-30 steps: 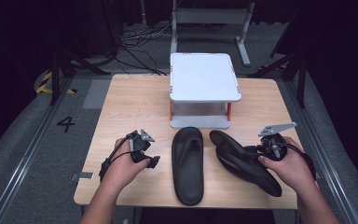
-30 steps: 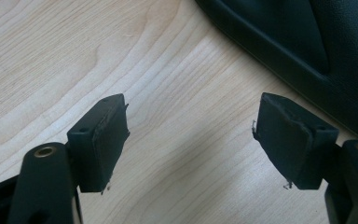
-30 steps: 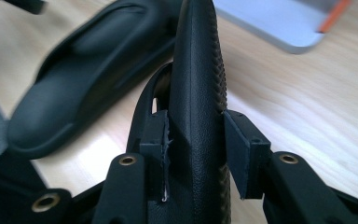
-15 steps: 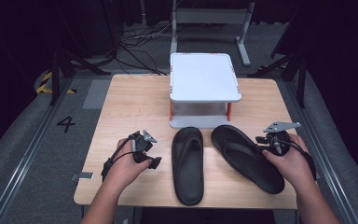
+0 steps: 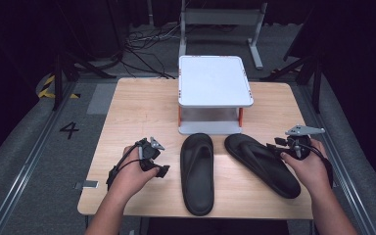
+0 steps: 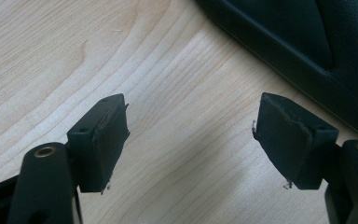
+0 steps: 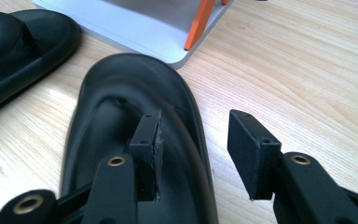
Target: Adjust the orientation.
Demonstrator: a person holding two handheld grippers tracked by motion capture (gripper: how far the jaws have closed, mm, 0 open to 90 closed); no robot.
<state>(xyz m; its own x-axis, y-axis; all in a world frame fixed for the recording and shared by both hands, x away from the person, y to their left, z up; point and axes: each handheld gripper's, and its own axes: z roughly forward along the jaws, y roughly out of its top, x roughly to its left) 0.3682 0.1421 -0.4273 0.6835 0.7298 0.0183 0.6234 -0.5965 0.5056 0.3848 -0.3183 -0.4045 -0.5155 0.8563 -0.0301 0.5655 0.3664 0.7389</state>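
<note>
Bare tabletop lies open left of the white two-tier stand; two black sandals crowd its front, seemingly leaving little gap

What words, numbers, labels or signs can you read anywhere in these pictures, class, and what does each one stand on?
"4": a black numeral on the grey floor mat to the left of the wooden table.
No brand or label can be read on the left flip-flop, the right flip-flop, the white two-tier stand or either gripper.
</note>
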